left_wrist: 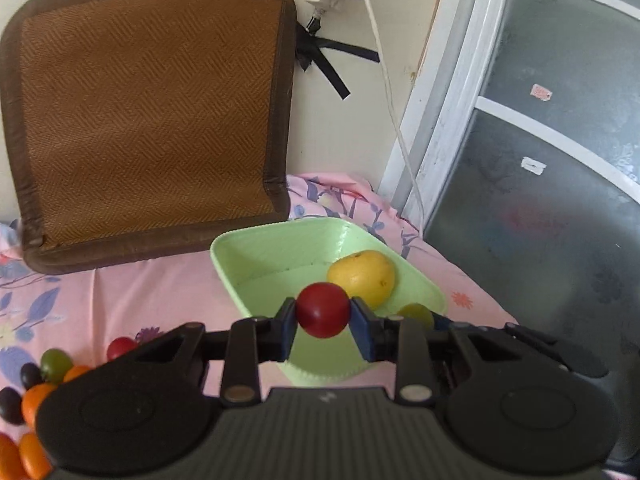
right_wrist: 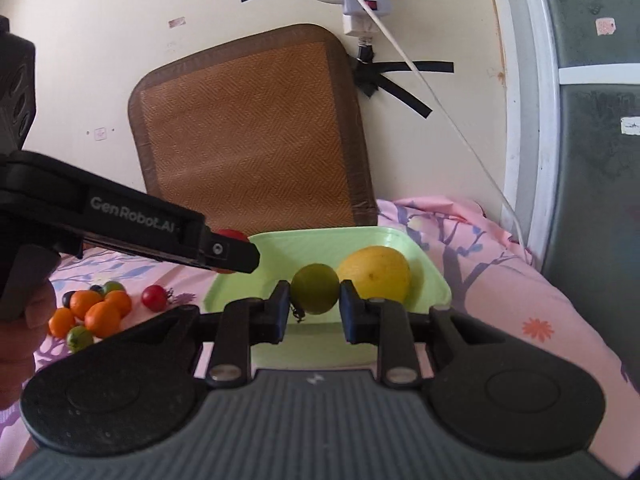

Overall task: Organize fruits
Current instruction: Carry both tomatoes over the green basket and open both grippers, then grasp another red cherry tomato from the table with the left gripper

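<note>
Woven mat (left_wrist: pixel 148 120) vs wall, power strip (right_wrist: pixel 366 0) w/ cable, floral sheet (left_wrist: pixel 132 296)

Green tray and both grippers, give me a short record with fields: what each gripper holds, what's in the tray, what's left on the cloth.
left gripper: shut on red tomato, over the tray
right gripper: shut on green tomato, over the tray
green tray: holds a yellow fruit
cloth: pile of orange, green, dark and red tomatoes left of the tray
</note>
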Demonstrator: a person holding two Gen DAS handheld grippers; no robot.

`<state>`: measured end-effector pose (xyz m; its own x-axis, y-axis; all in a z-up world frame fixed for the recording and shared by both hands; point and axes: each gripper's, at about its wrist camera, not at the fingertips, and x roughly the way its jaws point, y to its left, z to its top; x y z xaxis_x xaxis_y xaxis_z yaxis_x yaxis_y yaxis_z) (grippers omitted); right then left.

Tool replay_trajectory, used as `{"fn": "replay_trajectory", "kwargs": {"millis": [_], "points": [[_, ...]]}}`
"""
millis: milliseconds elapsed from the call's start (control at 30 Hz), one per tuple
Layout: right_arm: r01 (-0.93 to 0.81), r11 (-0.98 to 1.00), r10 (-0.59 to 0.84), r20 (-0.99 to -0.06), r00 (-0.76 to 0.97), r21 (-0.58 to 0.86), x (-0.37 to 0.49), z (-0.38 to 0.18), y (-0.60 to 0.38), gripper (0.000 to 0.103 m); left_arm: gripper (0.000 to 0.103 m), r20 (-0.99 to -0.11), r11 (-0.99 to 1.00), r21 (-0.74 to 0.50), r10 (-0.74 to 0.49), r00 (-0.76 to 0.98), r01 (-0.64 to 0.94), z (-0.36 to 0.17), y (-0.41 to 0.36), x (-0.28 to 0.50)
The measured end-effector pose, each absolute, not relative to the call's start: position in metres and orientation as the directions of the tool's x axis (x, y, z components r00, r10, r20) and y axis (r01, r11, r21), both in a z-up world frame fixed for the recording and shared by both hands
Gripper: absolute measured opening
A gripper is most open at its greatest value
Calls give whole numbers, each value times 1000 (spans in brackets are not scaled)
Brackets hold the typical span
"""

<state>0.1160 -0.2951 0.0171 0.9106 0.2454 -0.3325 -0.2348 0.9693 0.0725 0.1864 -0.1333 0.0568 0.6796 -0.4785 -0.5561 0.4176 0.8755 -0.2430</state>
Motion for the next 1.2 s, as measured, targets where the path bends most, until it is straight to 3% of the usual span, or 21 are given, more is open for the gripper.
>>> {"fn": "replay_trajectory", "kwargs": {"millis": [233, 400, 533, 700, 900, 1200], "points": [[-218, 974, 228, -336, 914, 65, 129, 6, -301, 30, 29, -622, 887, -238, -452, 640, 395, 30, -150, 220], [-215, 976, 219, -305, 927, 47, 121, 6, -303, 44, 30, -617, 897, -191, -425, 662, 397, 28, -154, 214], [-208, 976, 216, -240, 946, 60, 108, 9, -309, 43, 31, -569, 893, -235, -446, 690, 383, 43, -132, 193], [-211, 967, 239, -222, 945, 146, 92, 12, -317, 43, 31, -483, 909, -282, -412, 773, 308, 66, -58, 141], [-240, 958, 270, -209, 940, 158, 66, 10, -300, 43, 30, -470, 923, -327, -344, 813, 202, 73, 24, 106], [-310, 931, 353, -266, 897, 192, 64, 3, -288, 43, 29, -476, 892, -353, -430, 767, 282, 73, -11, 127]]}}
